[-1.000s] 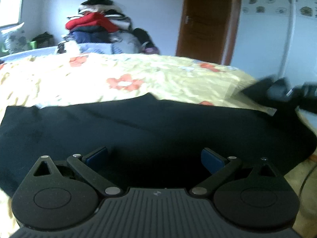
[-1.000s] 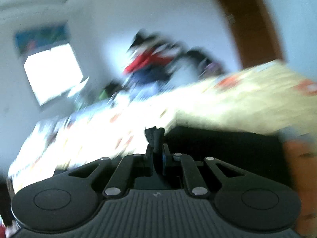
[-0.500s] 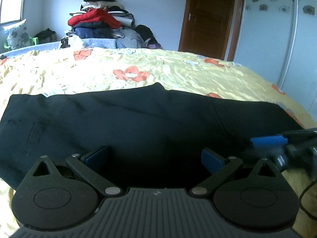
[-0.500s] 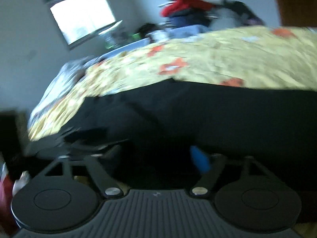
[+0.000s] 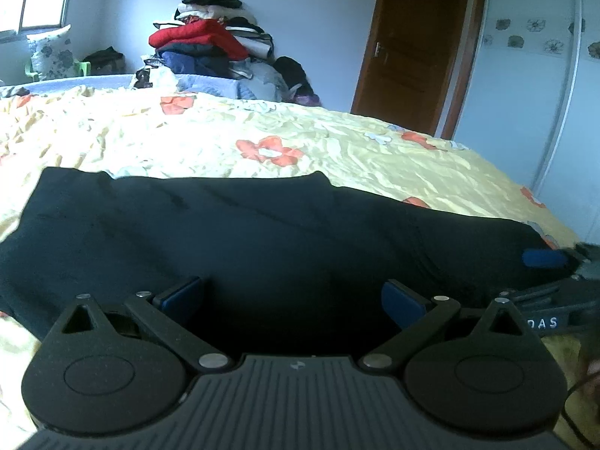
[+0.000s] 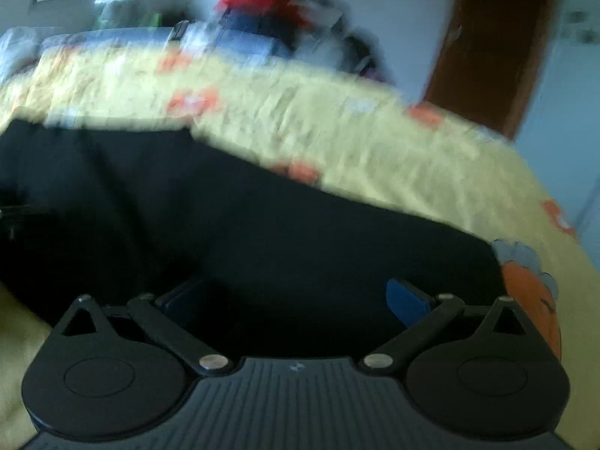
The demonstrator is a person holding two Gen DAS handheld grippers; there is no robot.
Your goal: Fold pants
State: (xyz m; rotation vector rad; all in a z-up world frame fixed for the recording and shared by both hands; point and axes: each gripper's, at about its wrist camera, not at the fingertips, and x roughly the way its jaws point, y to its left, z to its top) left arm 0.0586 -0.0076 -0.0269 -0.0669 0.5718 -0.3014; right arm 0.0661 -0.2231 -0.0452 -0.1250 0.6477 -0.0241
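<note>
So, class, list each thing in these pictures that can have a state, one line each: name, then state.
Pants: spread flat on the bed, folded lengthwise.
Left hand-held gripper: open, empty, over the pants.
Right hand-held gripper: jaws opening, nothing gripped.
Door: shut.
Clothes pile: stacked, untidy.

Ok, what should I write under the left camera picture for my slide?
Open left gripper over dark pants spread flat on a flowery yellow bedspread.
</note>
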